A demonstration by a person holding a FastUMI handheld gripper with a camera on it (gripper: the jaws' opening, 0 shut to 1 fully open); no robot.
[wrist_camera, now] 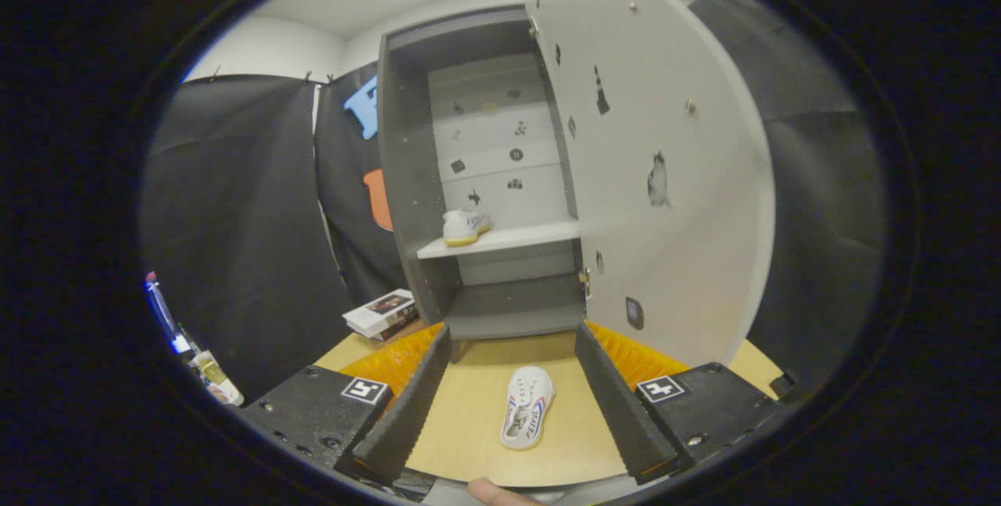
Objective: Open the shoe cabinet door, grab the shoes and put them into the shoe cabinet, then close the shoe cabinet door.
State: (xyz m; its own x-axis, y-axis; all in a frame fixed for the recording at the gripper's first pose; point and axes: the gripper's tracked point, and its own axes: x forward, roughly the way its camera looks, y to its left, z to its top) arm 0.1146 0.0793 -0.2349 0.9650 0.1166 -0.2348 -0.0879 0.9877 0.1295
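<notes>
The grey shoe cabinet (469,177) stands beyond the fingers with its white door (665,177) swung wide open to the right. One white shoe with a yellow sole (464,226) rests on the cabinet's white shelf (500,240). A second white shoe (527,406) lies on the wooden table (469,420), between my two fingers and apart from both. My gripper (512,342) is open, its black fingers (407,404) spread wide on either side of that shoe, above the table.
A small stack of books (383,312) lies on the table left of the cabinet's foot. Bottles (203,369) stand at the far left by the black cloth wall. A fingertip of a person (493,490) shows at the table's near edge.
</notes>
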